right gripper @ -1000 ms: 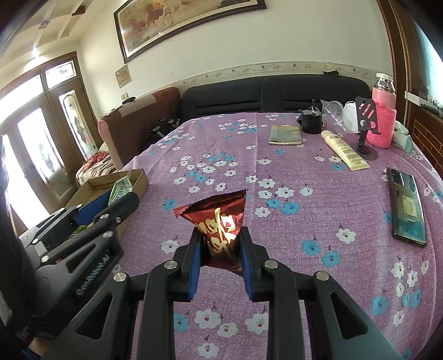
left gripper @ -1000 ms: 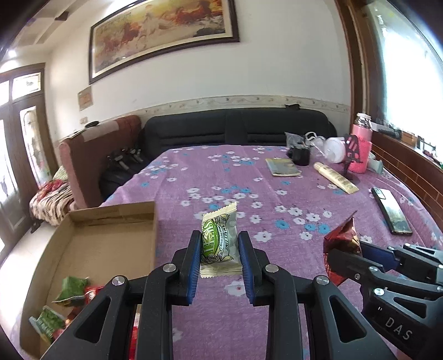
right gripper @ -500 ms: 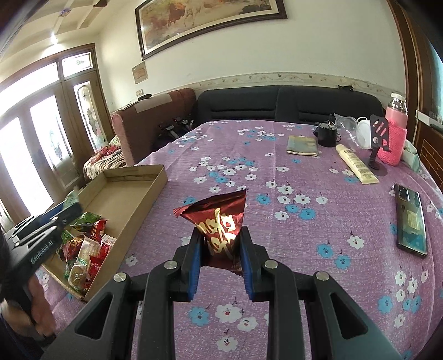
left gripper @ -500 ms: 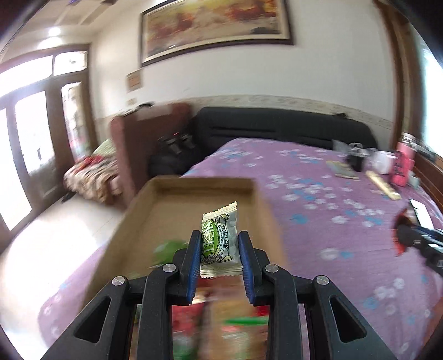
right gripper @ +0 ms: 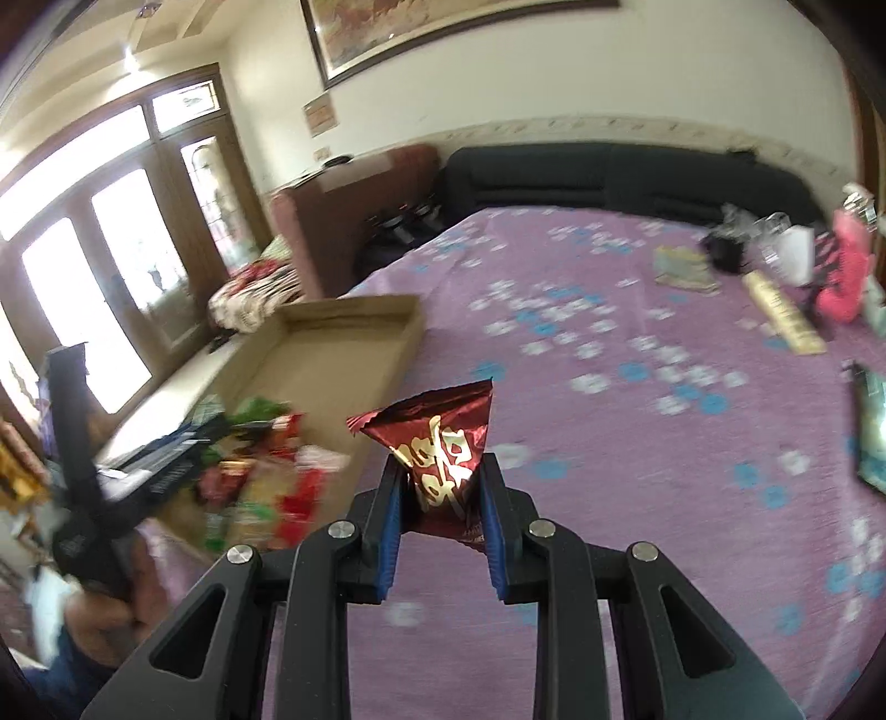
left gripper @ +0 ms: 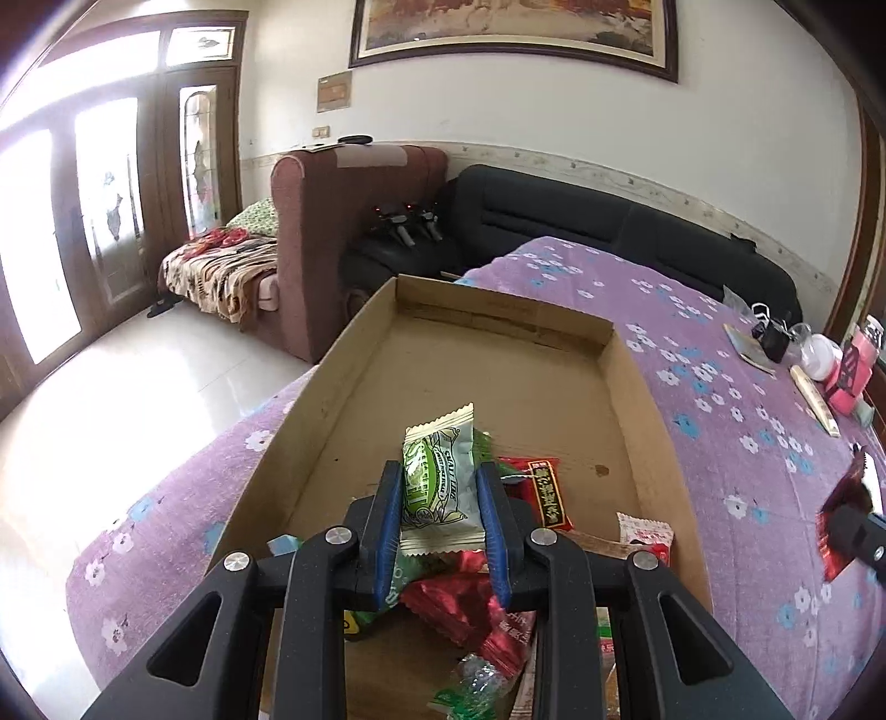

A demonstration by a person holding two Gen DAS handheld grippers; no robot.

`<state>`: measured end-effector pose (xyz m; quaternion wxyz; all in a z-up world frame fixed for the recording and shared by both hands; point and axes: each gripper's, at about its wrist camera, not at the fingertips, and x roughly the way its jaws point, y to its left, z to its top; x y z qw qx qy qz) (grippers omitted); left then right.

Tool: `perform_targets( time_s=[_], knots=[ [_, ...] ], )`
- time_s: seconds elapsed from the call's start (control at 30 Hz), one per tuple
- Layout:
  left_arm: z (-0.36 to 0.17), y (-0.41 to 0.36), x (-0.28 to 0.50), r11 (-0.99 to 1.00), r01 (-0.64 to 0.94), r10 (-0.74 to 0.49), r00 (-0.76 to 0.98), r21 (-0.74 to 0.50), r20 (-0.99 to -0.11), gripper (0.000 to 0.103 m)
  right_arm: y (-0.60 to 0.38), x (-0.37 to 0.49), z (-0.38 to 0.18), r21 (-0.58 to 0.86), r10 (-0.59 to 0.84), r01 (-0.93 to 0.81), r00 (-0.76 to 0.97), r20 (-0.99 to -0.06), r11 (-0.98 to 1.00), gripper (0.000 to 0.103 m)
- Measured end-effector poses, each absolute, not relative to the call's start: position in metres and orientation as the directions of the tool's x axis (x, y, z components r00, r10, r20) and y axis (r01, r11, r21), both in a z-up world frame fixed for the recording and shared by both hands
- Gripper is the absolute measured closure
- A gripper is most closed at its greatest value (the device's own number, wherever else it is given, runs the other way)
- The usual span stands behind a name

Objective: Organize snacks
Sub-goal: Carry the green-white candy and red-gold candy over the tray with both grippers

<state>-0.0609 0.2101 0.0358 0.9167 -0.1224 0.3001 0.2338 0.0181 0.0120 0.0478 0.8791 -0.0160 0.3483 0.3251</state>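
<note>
Here the left hand-held gripper (left gripper: 438, 512) pinches a green packet (left gripper: 437, 482) above the snack pile in the box (left gripper: 531, 382). The right hand-held gripper (right gripper: 440, 498) pinches a red packet (right gripper: 440, 443) over the purple cloth (right gripper: 637, 443), beside the box.

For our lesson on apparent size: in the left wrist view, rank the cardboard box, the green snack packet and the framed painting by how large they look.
1. cardboard box
2. framed painting, partly cut off
3. green snack packet, enlarged by nearness
</note>
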Motion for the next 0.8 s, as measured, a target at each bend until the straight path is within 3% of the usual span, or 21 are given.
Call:
perform_targets(
  time_s=[0.33,0.8],
  knots=[
    [0.034,0.216,-0.065,0.843,-0.528,0.365,0.701,-0.103,-0.613,0.075,0.080,0.028,0.040,0.255,0.600,-0.606,0.475,-0.644,0.754,0.078],
    [0.032,0.217,-0.060,0.831,-0.547,0.376,0.686,-0.100,-0.623,0.075,0.096,0.044,0.017,0.303,0.617,-0.594,0.442,-0.651,0.745,0.078]
  ],
)
